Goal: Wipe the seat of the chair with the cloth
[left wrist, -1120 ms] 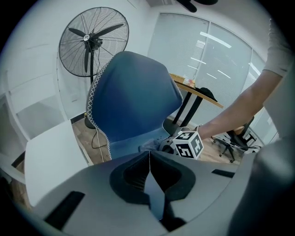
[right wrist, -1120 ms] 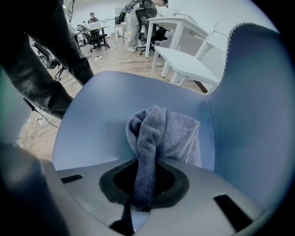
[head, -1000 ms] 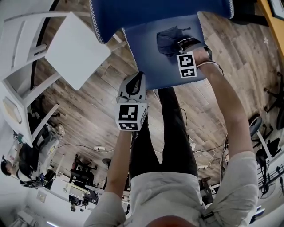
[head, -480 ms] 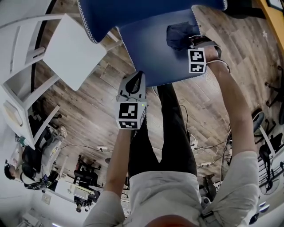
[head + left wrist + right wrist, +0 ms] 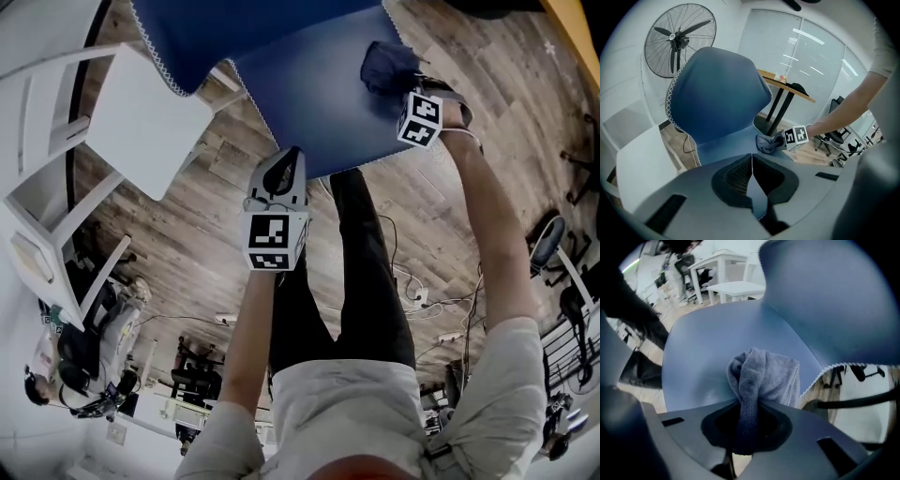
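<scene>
There are two grippers, one cloth and two chairs in view. On the blue chair (image 5: 300,89), the grey cloth (image 5: 384,66) lies bunched on the seat near its right edge, beside the backrest. The right gripper (image 5: 401,89) pinches the cloth, whose gripped end is hidden deep between the jaws in the right gripper view. The left gripper (image 5: 285,161) hangs just off the seat's front edge with its jaws pressed together on nothing. A white chair (image 5: 150,108) stands left of the blue one. The head view cuts off the backrest's top. A second ago the cloth sat nearer the seat's middle, while the left gripper has kept its place.
</scene>
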`<state>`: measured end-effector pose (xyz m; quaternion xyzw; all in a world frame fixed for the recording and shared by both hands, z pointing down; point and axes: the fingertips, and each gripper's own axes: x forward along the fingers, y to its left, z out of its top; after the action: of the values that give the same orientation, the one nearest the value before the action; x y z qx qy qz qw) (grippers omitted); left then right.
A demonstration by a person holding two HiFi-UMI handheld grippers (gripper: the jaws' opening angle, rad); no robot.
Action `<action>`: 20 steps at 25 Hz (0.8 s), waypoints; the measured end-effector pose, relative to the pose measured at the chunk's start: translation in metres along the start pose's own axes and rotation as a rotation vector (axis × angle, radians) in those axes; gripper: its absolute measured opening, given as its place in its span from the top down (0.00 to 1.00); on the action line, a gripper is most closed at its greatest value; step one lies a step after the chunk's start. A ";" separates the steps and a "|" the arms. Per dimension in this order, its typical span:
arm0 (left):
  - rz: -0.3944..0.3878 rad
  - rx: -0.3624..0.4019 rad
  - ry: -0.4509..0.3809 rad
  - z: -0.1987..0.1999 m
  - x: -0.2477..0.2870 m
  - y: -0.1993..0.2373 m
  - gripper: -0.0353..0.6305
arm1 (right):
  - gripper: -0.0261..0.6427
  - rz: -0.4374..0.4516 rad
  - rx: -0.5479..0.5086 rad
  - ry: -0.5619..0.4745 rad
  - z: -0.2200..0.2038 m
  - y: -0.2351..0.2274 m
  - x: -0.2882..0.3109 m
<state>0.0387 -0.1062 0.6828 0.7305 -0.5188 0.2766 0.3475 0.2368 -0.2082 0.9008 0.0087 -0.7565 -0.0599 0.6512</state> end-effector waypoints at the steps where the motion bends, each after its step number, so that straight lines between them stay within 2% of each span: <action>1: -0.003 0.002 0.002 -0.002 0.000 0.000 0.90 | 0.89 0.000 0.094 -0.010 -0.001 -0.001 -0.001; 3: -0.009 0.003 0.008 -0.006 0.001 -0.002 0.90 | 0.89 0.001 0.291 -0.034 -0.002 -0.002 -0.002; 5: -0.017 0.003 0.004 -0.008 0.002 -0.004 0.90 | 0.89 -0.001 0.436 -0.048 -0.004 -0.001 -0.004; 13: -0.041 -0.005 -0.014 -0.020 -0.006 0.001 0.90 | 0.89 -0.008 0.700 -0.056 0.002 0.024 -0.008; 20: -0.051 0.013 -0.005 -0.038 -0.027 0.025 0.90 | 0.89 -0.055 0.841 -0.062 0.015 0.046 -0.008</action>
<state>0.0046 -0.0660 0.6905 0.7464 -0.4992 0.2693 0.3481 0.2266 -0.1602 0.8958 0.2922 -0.7335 0.2365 0.5662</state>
